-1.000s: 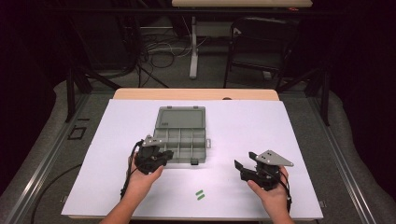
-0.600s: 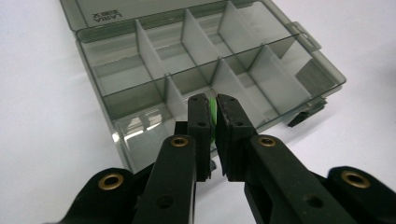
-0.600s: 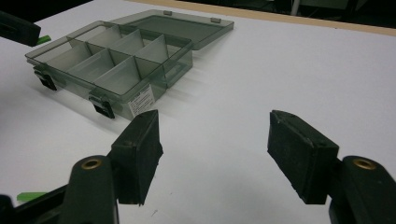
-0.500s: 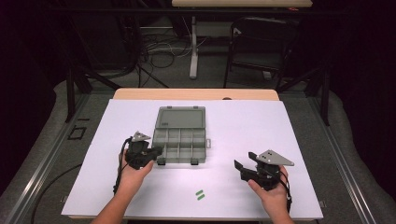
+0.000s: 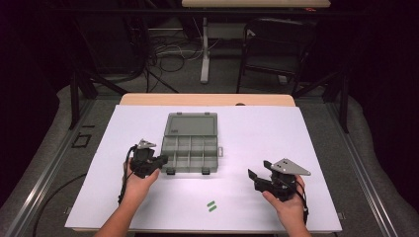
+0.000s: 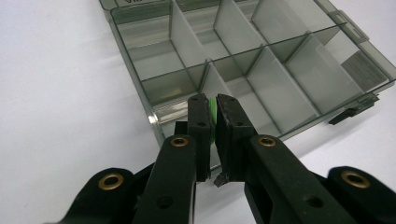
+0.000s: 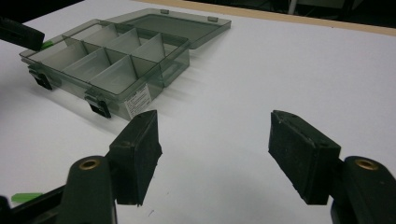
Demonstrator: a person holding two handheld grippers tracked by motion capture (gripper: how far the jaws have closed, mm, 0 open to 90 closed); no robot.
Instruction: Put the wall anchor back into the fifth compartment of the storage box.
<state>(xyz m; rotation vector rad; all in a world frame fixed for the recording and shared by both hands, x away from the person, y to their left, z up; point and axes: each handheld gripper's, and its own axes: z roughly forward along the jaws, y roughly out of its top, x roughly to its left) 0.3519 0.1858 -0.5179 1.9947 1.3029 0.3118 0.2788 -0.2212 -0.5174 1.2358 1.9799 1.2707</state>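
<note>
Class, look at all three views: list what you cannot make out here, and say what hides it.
- Green piece in the left gripper: its shape, left gripper view, the jaws cover most of it.
- Label on the compartment box: its text, right gripper view, too small.
- Two green pieces on the table: their shape, high view, too small.

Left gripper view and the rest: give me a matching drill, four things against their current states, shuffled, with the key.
Things
1. left gripper
2. right gripper
3. smoky translucent plastic compartment box
4. two small green strips on the white table sheet

States
A. lid folded back, compartments exposed
B. jaws wide apart, nothing between them
C. lying loose on the sheet between the two hands
D. jaws clamped on a thin green piece, at the box's near corner

Pairs: 1-D, 2-B, 3-A, 4-C
</note>
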